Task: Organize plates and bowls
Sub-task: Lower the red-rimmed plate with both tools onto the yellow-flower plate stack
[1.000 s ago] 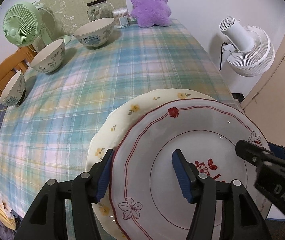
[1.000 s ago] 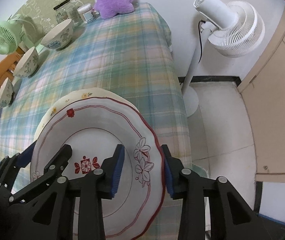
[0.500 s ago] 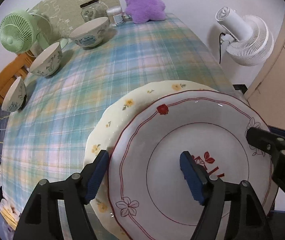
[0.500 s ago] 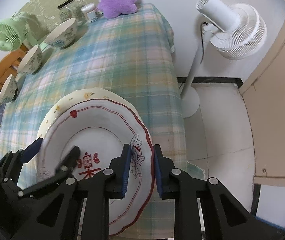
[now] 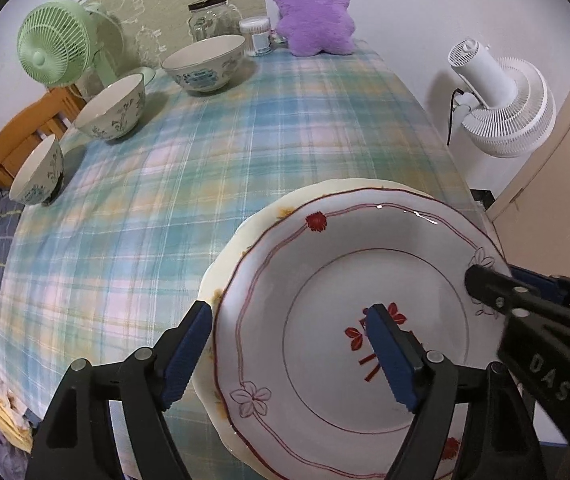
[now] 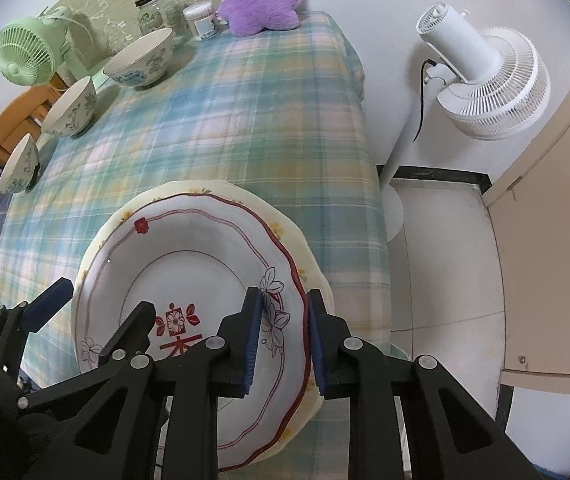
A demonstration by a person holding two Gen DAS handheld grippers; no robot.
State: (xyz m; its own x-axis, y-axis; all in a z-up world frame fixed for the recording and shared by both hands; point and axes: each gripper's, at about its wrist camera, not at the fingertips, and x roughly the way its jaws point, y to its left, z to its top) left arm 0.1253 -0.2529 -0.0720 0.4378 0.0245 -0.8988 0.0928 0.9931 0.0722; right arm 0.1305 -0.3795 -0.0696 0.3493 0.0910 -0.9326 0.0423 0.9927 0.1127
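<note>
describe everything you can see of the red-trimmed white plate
The red-trimmed plate is glossy white, ceramic by its look, with a scalloped dark red rim, thin red rings, outlined flowers and a red flower motif at its centre. It lies on a cream floral plate near the plaid tablecloth's near right corner. The right gripper pinches its right rim; the left gripper's jaws straddle its left rim and are opening.
</note>
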